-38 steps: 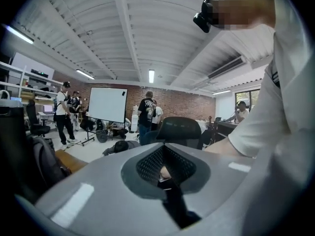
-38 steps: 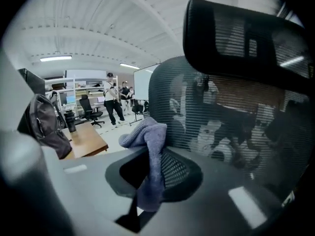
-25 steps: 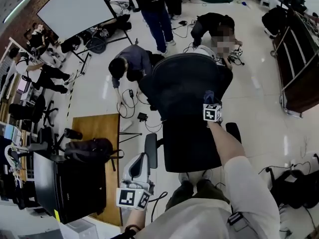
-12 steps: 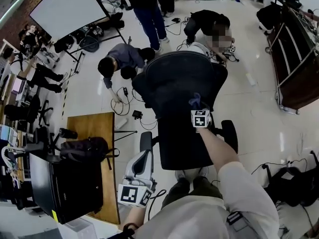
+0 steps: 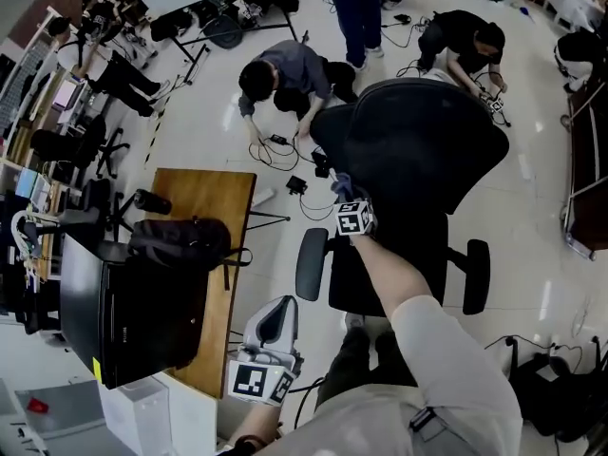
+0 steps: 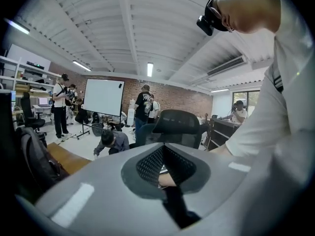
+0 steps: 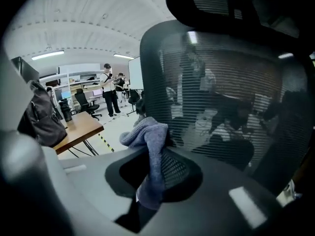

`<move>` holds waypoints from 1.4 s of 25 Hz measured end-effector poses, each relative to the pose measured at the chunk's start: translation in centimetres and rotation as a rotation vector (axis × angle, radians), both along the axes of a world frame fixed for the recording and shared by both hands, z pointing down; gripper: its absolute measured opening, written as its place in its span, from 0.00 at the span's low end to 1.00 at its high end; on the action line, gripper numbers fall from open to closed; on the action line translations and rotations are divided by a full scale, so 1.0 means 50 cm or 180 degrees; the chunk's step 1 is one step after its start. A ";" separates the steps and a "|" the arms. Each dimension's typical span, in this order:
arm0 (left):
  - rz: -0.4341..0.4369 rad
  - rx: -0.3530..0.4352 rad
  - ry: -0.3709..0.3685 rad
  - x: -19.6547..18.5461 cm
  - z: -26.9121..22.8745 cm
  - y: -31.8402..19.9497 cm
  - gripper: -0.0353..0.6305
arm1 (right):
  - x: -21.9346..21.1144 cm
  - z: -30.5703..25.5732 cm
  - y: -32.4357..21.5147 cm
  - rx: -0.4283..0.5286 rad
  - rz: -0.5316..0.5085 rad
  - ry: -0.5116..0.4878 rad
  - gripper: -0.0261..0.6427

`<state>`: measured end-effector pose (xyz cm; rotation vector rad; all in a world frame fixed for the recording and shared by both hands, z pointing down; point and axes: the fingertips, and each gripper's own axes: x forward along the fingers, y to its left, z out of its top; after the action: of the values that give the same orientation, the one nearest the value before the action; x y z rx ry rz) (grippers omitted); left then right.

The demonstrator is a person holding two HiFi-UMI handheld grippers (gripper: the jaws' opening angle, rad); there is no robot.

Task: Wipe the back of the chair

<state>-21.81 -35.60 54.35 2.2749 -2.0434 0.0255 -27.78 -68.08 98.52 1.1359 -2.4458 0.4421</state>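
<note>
Right gripper [image 7: 152, 173] shifted left, fuzzy cloth [image 7: 147, 136], mesh backrest [image 7: 231, 97]

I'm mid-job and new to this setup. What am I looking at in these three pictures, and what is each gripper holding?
No robot here: a person holds a two-jaw gripper in each hand. The head view comes from a camera on the person's head, looking down; the other two come from cameras riding on each gripper, looking along its jaws. The right gripper is shut on a bluish cloth, close to the mesh back of the black chair. The left gripper hangs low beside the person, jaws together with nothing between them. To the left stands a wooden table with a backpack on it.
</note>
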 end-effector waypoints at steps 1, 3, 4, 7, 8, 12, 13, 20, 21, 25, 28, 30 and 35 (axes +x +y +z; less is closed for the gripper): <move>-0.0019 -0.0008 0.0011 -0.014 0.009 -0.002 0.14 | 0.009 0.007 -0.010 -0.0007 0.0057 0.0011 0.11; -0.0014 -0.0027 0.0014 -0.035 0.018 -0.008 0.14 | 0.040 0.012 -0.020 -0.0011 0.0188 0.0063 0.11; 0.0009 -0.0037 0.0015 -0.037 0.018 -0.010 0.14 | 0.068 0.020 -0.021 -0.0024 0.0266 0.0092 0.11; 0.0191 -0.0015 0.0054 -0.004 0.018 -0.022 0.14 | 0.244 0.066 -0.032 -0.0108 0.0652 0.0239 0.11; 0.0286 0.0011 0.0078 0.012 0.014 -0.033 0.14 | 0.324 0.077 -0.045 -0.0136 0.0821 0.0302 0.11; 0.0647 0.0100 0.0153 0.061 -0.007 -0.069 0.14 | 0.596 0.104 -0.082 -0.0326 0.1406 0.0456 0.11; 0.0727 0.0102 0.0170 0.076 -0.005 -0.074 0.14 | 0.651 0.107 -0.083 -0.0341 0.1504 0.0506 0.11; 0.0960 0.0036 0.0236 0.138 0.008 -0.082 0.14 | 0.658 0.069 -0.054 -0.0237 0.1450 0.0260 0.12; 0.0932 0.0054 0.0226 0.132 0.003 -0.081 0.14 | 0.613 0.061 -0.040 -0.0203 0.1351 0.0198 0.12; 0.0678 0.0101 0.0181 0.092 0.000 -0.075 0.14 | 0.352 0.047 0.042 -0.0099 0.0683 -0.0018 0.11; 0.0489 0.0029 0.0168 0.034 0.032 -0.048 0.14 | 0.159 0.102 0.116 -0.0191 0.0354 -0.0009 0.11; 0.0361 -0.0026 0.0152 0.004 0.067 -0.037 0.14 | 0.079 0.155 0.118 -0.0252 0.0252 -0.0005 0.11; 0.0011 -0.0270 0.0035 -0.060 0.175 -0.055 0.14 | -0.038 0.255 0.016 -0.0222 0.0136 -0.0052 0.11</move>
<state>-24.82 -38.33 63.11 2.2235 -1.9930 0.0977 -29.67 -67.26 111.27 1.1616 -2.4041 0.5472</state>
